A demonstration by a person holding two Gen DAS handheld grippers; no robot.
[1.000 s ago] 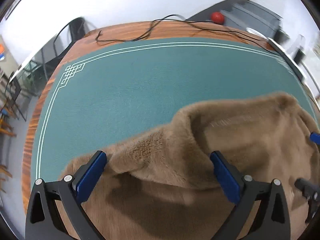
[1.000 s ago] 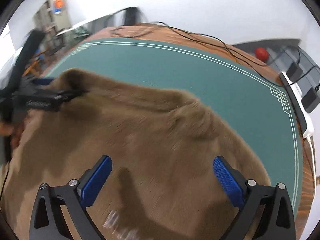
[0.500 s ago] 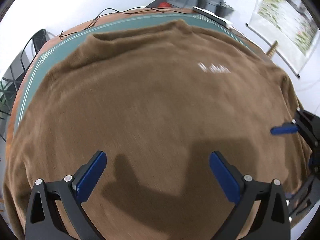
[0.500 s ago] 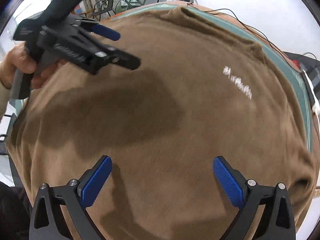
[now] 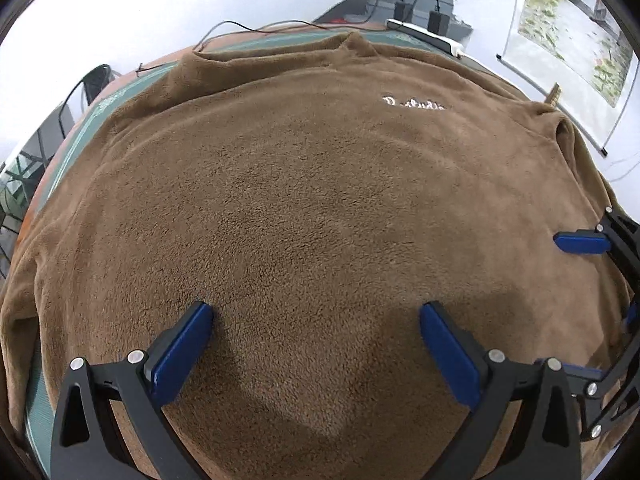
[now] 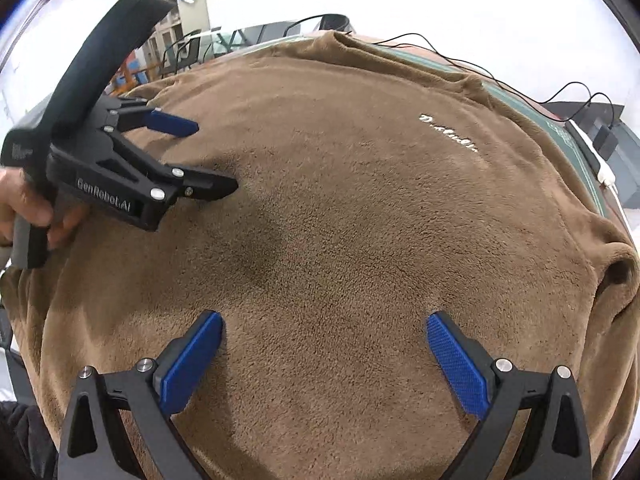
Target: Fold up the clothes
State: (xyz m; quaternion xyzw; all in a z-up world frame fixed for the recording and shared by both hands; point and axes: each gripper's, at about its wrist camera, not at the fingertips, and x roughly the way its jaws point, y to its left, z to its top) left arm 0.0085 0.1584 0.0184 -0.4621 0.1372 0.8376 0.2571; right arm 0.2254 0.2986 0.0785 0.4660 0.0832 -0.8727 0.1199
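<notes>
fleece, brown and thick, covers nearly everything: a brown sweater (image 5: 320, 200) lies spread flat over the worktop (image 5: 100, 100), which is covered by a green mat with pale line edging that only peeks out along the far and left sides. small white lettering (image 5: 414, 104) is stitched on the chest, toward the far right part of the garment. the collar edge (image 5: 280, 50) forms a ridge at the far side, and a sleeve opening (image 6: 618, 272) gapes on the right-hand edge in the right wrist view.

the left gripper (image 5: 316, 344) hangs just over the near part of the fabric with its blue pads spread wide and nothing between them. the right gripper (image 6: 324, 352) sits the same way, wide apart and empty, low above the fleece; whether the tips touch the pile i cannot tell. from the right wrist view, the left gripper shows side-on at the left, over the garment's left part, with a hand (image 6: 24, 208) wrapped round its handle. from the left wrist view, one blue pad of the right gripper pokes in from the right edge, over the sweater's right part.

a thin black cable (image 6: 460, 60) trails across the far bare wood, and a white power strip (image 5: 428, 36) with plugs sits at the far right corner. a picture scroll (image 5: 576, 28) hangs on the wall to the right.
</notes>
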